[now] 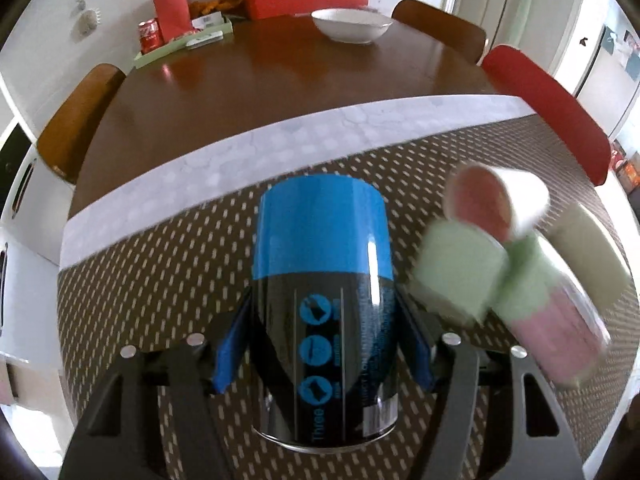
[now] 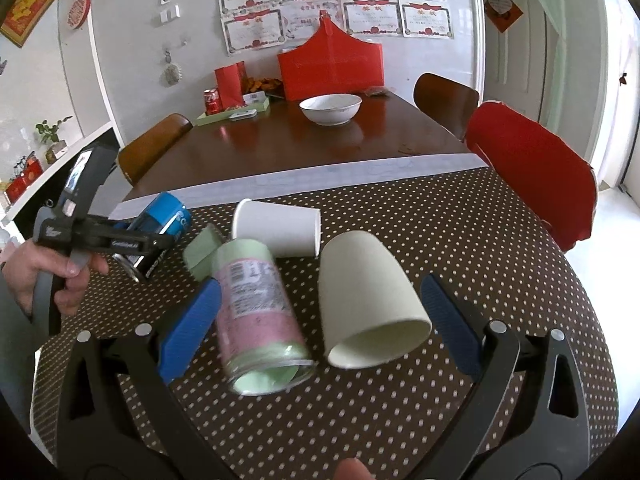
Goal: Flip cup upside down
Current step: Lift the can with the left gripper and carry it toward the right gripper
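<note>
My left gripper (image 1: 322,344) is shut on a blue and black cup (image 1: 322,276) and holds it tilted above the dotted tablecloth (image 1: 160,264); the same cup (image 2: 160,220) shows in the right wrist view at left. My right gripper (image 2: 320,316) is open and empty. Between its fingers lie a green and pink glass jar (image 2: 256,312) and a cream paper cup (image 2: 368,300), both on their sides. A white paper cup (image 2: 280,228) lies on its side behind them, next to a green lid (image 2: 200,256). In the left wrist view these are blurred at right, the white cup (image 1: 516,200) farthest.
A white bowl (image 2: 330,109) sits on the bare brown table (image 2: 280,144) beyond the cloth. A green tray (image 2: 232,114) with a red can (image 2: 212,102) and red boxes stands at the far edge. A red chair (image 2: 532,168) is at right, brown chairs around.
</note>
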Tool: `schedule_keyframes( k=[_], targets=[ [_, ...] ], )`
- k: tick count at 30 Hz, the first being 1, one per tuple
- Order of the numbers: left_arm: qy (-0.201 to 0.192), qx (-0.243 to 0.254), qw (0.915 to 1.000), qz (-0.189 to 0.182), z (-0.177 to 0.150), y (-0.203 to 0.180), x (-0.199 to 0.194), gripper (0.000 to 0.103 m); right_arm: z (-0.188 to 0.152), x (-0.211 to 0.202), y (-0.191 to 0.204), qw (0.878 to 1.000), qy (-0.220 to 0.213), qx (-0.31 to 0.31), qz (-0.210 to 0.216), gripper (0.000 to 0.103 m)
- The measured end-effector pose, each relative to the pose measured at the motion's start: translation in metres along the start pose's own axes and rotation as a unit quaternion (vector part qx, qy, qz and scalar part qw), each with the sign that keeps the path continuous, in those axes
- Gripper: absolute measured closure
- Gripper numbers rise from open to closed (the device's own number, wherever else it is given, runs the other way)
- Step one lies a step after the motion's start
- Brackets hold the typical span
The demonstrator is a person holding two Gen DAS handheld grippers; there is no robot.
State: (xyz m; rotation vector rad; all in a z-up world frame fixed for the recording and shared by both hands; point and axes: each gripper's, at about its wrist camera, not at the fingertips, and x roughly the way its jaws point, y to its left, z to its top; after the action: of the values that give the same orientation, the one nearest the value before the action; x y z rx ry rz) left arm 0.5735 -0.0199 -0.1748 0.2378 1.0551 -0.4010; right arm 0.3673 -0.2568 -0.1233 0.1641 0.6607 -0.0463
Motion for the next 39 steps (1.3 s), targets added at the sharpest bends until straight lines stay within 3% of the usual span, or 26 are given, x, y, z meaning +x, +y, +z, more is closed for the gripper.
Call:
schedule_keyframes(
  k=[9, 18, 30, 33, 39],
  targets=[
    [-0.025, 0.024, 0.999, -0.029, -0.107, -0.073, -0.078, 0.038, -0.034, -0.071, -0.009, 1.0, -0.011, 0.008, 0.003, 0.006],
    [-0.031, 0.027, 0.9968, -0.068, -0.197, -0.153, -0.105, 0.038, -0.067, -0.111, -0.023, 1.0, -0.005, 0.006, 0.003, 0.006],
    [0.0, 0.035, 0.9981, -0.051, -0.224, -0.192, -0.08, 0.036, -0.087, -0.142, -0.031, 1.0, -0.019, 0.01, 0.001, 0.006],
    [-0.018, 0.039, 0.999, -0.014, -0.225, -0.195, -0.083, 0.023, -0.088, -0.146, -0.03, 1.0, -0.022, 0.008, -0.001, 0.006],
    [-0.042, 0.048, 0.9979, 0.008, -0.22, -0.199, -0.095, 0.02, -0.086, -0.146, -0.024, 1.0, -0.021, 0.005, 0.001, 0.006]
  ],
)
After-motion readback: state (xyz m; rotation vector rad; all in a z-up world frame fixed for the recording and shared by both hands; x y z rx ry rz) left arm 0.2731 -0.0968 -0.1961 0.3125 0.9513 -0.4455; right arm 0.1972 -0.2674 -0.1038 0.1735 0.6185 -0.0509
